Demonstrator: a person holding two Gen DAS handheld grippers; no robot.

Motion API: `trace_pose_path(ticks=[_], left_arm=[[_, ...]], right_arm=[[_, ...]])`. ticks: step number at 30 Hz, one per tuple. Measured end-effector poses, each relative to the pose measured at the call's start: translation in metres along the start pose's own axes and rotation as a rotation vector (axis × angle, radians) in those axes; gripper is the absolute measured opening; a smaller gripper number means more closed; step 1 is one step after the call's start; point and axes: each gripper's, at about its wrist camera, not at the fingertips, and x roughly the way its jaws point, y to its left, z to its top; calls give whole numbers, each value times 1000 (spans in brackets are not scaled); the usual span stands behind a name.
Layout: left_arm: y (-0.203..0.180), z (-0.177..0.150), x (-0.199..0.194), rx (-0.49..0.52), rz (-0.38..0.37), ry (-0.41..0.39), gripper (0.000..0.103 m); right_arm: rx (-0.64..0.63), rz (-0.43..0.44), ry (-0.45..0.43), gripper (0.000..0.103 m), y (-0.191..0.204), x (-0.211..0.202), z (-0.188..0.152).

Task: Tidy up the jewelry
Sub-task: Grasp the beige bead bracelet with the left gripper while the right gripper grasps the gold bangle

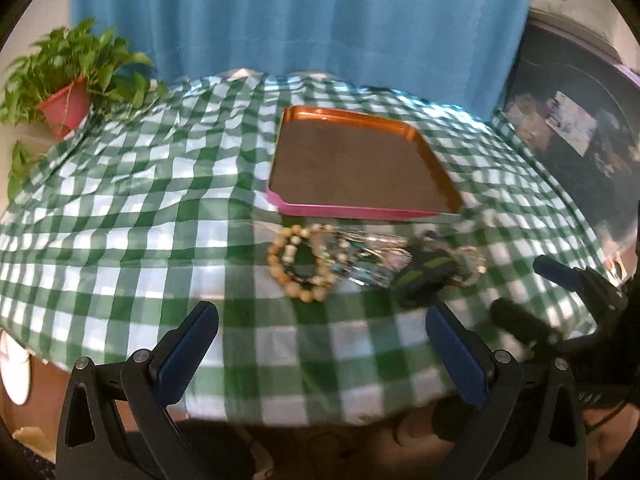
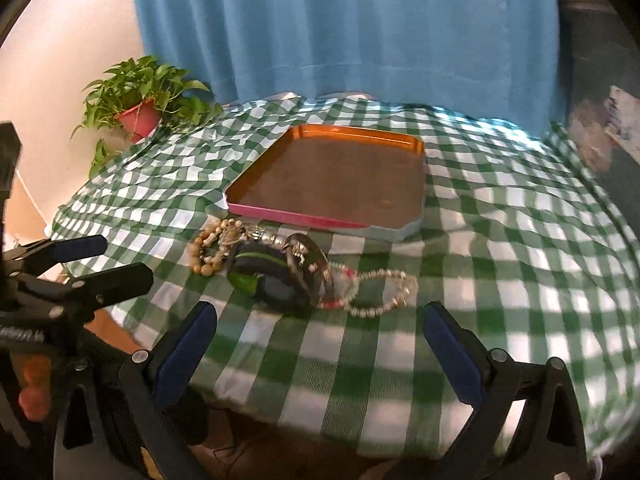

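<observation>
A blue curtain (image 1: 304, 20) is hanging behind a desk wearing a green and white checked cloth (image 1: 120, 208). In the left wrist view, a plant in a red pot (image 1: 66, 106) is sitting at the far left corner. A flat tray (image 1: 360, 164) with a pink front edge is lying in the middle. The jewelry pile (image 1: 360, 258) is lying just in front of the tray, with a tan bead bracelet (image 1: 298, 262) on its left side. The left hand-held gripper (image 1: 322, 354) is hovering wide open near the pile, holding nothing.

In the right wrist view, the pile is showing a dark pouch with a green stripe (image 2: 266, 274) and a pale bead bracelet (image 2: 380, 292). The right hand-held gripper (image 2: 320, 350) is hanging wide open, holding nothing.
</observation>
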Motion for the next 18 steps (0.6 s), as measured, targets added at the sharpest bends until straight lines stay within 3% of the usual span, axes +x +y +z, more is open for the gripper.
trace_pose_path(ticks=[2,3,4,6,10,11,17,18], left_arm=[[11,3,16,-12,-34,0,100],[14,4,21,-12,-51,1,94],[18,5,30,-8,-60,9,77],[22,7,47,3,-69,32,55],[37,9,69,-37,-97,43,44],[41,10,72,-46,-103,43,42],[45,12,81,-9,-102,37,40],[45,11,81,5,-88,28,32]], right_arm=[[1,36,1,86,-5,13,3],[-1,64,7,80,-7,21,5],[5,91,18,70,-9,30,6],[41,163,41,54,-16,41,7],[160,324,78,19,-31,54,8],[174,341,80,14,-32,56,10],[146,355,136,13,-27,75,15],[158,361,142,13,-29,76,14]])
